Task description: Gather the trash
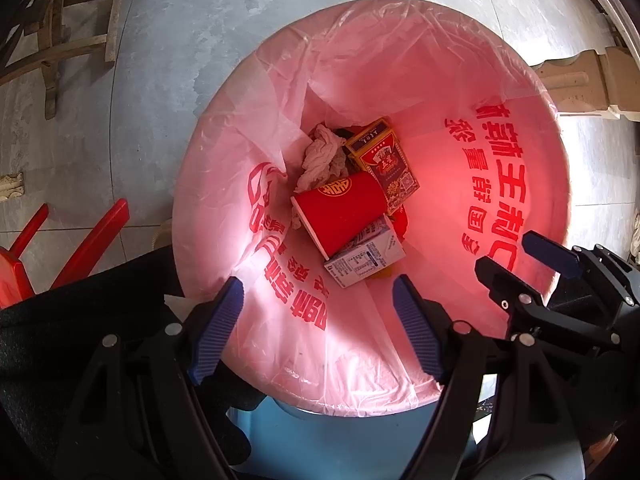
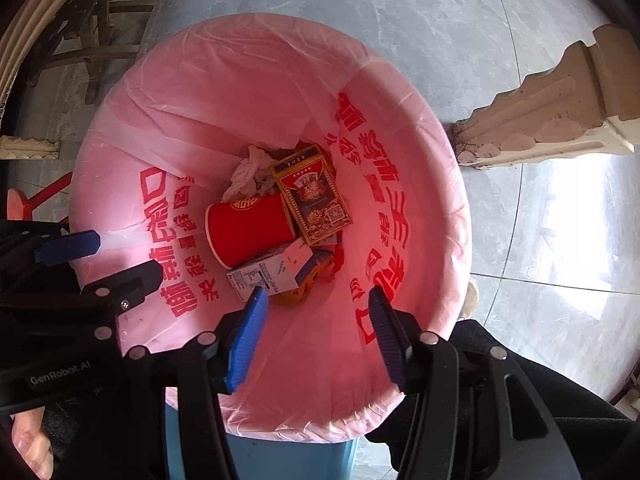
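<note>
Both grippers, left and right, gape wide and empty over the bin. Below them: paper cup, cartons, tissue. Liner bag looks thin, slippery, tearable; pinch gathered rim.
</note>
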A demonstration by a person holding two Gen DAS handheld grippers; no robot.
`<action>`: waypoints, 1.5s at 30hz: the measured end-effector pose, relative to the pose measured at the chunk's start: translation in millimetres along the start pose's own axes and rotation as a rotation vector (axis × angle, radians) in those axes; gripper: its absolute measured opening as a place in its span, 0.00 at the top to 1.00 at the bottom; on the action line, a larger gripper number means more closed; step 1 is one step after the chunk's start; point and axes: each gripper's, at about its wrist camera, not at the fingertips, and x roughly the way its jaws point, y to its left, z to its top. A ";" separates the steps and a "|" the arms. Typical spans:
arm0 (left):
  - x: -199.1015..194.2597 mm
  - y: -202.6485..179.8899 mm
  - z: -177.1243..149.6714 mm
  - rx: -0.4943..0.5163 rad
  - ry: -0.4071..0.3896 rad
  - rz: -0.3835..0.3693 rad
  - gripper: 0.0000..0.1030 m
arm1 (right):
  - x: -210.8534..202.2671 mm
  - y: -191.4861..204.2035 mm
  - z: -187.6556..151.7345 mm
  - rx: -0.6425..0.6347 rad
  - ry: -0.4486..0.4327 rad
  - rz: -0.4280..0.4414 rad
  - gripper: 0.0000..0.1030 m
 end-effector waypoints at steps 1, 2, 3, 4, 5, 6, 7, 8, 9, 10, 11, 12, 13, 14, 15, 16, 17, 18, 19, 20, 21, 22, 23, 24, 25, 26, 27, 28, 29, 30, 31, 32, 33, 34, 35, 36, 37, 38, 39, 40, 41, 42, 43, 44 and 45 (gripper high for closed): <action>-0.7 0.6 -0.5 -0.002 -0.001 0.000 0.27 | -0.1 -0.5 -0.2 0.001 0.001 -0.001 0.46; -1.3 -0.6 -1.5 -0.005 -0.003 0.002 0.27 | -0.3 -1.3 -0.8 0.001 0.002 -0.002 0.44; -2.0 -0.3 -2.0 -0.007 -0.005 0.005 0.27 | 0.6 -2.7 -1.9 0.000 0.003 -0.004 0.43; -3.3 -0.4 -2.9 -0.011 -0.007 0.007 0.27 | 0.1 -2.6 -2.7 -0.001 0.004 -0.002 0.43; -5.3 -2.1 -4.8 -0.014 -0.011 0.008 0.27 | -0.5 -2.2 -4.7 -0.001 0.004 -0.003 0.43; -6.9 -2.8 -6.1 -0.017 -0.014 0.010 0.27 | -1.6 -1.9 -6.1 -0.002 0.002 -0.005 0.43; -8.6 -3.2 -7.4 -0.020 -0.021 0.016 0.27 | -3.0 -1.3 -7.4 -0.002 0.001 -0.009 0.43; -10.5 -4.1 -9.2 -0.019 -0.030 0.025 0.27 | -4.5 -0.2 -8.7 -0.003 -0.003 -0.014 0.43; -13.6 -5.6 -11.2 -0.015 -0.043 0.036 0.27 | -6.5 1.2 -10.3 -0.004 -0.009 -0.018 0.43; -17.9 -7.5 -13.6 -0.010 -0.062 0.049 0.27 | -8.8 1.9 -12.0 -0.005 -0.017 -0.022 0.43; -22.6 -9.6 -16.0 -0.003 -0.082 0.064 0.27 | -12.7 2.2 -14.1 -0.004 -0.027 -0.025 0.43; -28.7 -12.2 -18.9 0.005 -0.108 0.077 0.27 | -16.1 2.2 -16.0 -0.002 -0.035 -0.026 0.42; -35.0 -14.6 -21.7 0.012 -0.133 0.087 0.27 | -21.2 1.6 -18.5 0.005 -0.047 -0.028 0.41; -40.6 -15.7 -24.1 0.015 -0.154 0.093 0.27 | -25.9 0.8 -20.9 0.012 -0.061 -0.031 0.40; -46.8 -17.1 -27.1 0.016 -0.174 0.094 0.27 | -31.8 0.2 -23.8 0.020 -0.078 -0.036 0.38; -52.2 -17.9 -29.4 0.015 -0.192 0.089 0.27 | -37.1 -0.3 -26.5 0.027 -0.096 -0.040 0.38; -57.7 -18.5 -32.2 0.013 -0.209 0.082 0.27 | -44.2 -1.2 -29.8 0.036 -0.115 -0.045 0.36; -62.9 -19.0 -35.2 0.010 -0.223 0.076 0.27 | -50.4 -2.0 -32.7 0.045 -0.132 -0.054 0.33; -68.0 -20.0 -38.3 0.010 -0.238 0.072 0.27 | -56.0 -2.8 -36.0 0.052 -0.149 -0.063 0.32; -72.8 -21.2 -40.8 0.011 -0.249 0.074 0.27 | -62.2 -3.7 -39.6 0.057 -0.165 -0.069 0.29; -78.1 -22.4 -44.2 0.011 -0.264 0.077 0.27 | -67.6 -4.6 -43.1 0.063 -0.178 -0.073 0.27; -83.3 -24.1 -47.9 0.011 -0.280 0.082 0.27 | -72.9 -5.6 -46.5 0.069 -0.187 -0.076 0.27; -88.3 -26.4 -51.5 0.012 -0.296 0.085 0.27 | -77.6 -6.3 -49.0 0.074 -0.197 -0.075 0.27; -93.4 -29.1 -55.1 0.012 -0.310 0.089 0.26 | -83.6 -6.8 -51.8 0.078 -0.210 -0.076 0.27; -98.8 -31.3 -58.7 0.010 -0.323 0.093 0.25 | -89.6 -7.5 -55.7 0.083 -0.226 -0.080 0.27; -102.9 -34.4 -62.3 0.008 -0.337 0.095 0.24 | -95.4 -7.9 -58.9 0.090 -0.246 -0.085 0.27; -107.8 -36.9 -65.9 0.006 -0.351 0.096 0.24 | -102.7 -9.2 -63.1 0.096 -0.268 -0.087 0.27; -114.0 -39.1 -69.9 0.002 -0.366 0.099 0.23 | -111.0 -10.3 -67.8 0.105 -0.293 -0.088 0.26; -119.5 -41.5 -74.5 -0.001 -0.381 0.104 0.23 | -119.6 -10.2 -72.1 0.114 -0.319 -0.088 0.23; -126.9 -43.9 -79.6 0.001 -0.398 0.111 0.23 | -129.4 -11.2 -77.6 0.123 -0.351 -0.082 0.22; -135.4 -47.5 -84.7 0.004 -0.420 0.122 0.23 | -140.2 -12.3 -82.8 0.131 -0.384 -0.076 0.22; -144.6 -52.0 -90.2 0.009 -0.445 0.140 0.23 | -151.2 -13.0 -88.4 0.137 -0.418 -0.076 0.21; -154.1 -56.0 -95.8 0.015 -0.472 0.159 0.23 | -162.1 -11.8 -93.4 0.139 -0.450 -0.082 0.21; -164.7 -58.8 -101.6 0.017 -0.500 0.173 0.23 | -173.1 -10.7 -98.9 0.138 -0.483 -0.091 0.21; -175.9 -61.5 -107.8 0.018 -0.528 0.183 0.23 | -183.1 -10.1 -103.9 0.138 -0.515 -0.096 0.20; -187.1 -64.2 -114.3 0.017 -0.561 0.191 0.23 | -193.8 -10.5 -109.2 0.142 -0.549 -0.097 0.19; -197.9 -65.9 -120.5 0.012 -0.591 0.193 0.23 | -204.8 -10.8 -115.3 0.148 -0.583 -0.095 0.19; -209.6 -67.5 -128.3 0.006 -0.624 0.187 0.23 | -214.7 -11.7 -120.1 0.152 -0.613 -0.089 0.18; -220.2 -67.9 -134.7 0.003 -0.652 0.174 0.23 | -225.4 -12.4 -125.4 0.159 -0.643 -0.084 0.16; -230.7 -69.1 -141.9 -0.001 -0.680 0.161 0.23 | -235.8 -12.7 -129.3 0.166 -0.673 -0.084 0.15; -240.7 -70.0 -149.0 -0.005 -0.706 0.147 0.23 | -246.4 -13.3 -135.5 0.170 -0.706 -0.083 0.13; -250.6 -70.6 -155.5 -0.008 -0.731 0.136 0.23 | -257.2 -13.6 -142.0 0.173 -0.739 -0.083 0.12; -260.6 -72.2 -162.6 -0.008 -0.758 0.134 0.23 | -267.9 -14.3 -148.1 0.174 -0.770 -0.088 0.11; -268.9 -75.5 -169.1 -0.008 -0.783 0.138 0.23 | -278.4 -13.0 -155.0 0.175 -0.801 -0.101 0.09; -277.9 -78.4 -176.6 -0.010 -0.811 0.142 0.23 | -288.3 -11.9 -161.2 0.175 -0.829 -0.112 0.08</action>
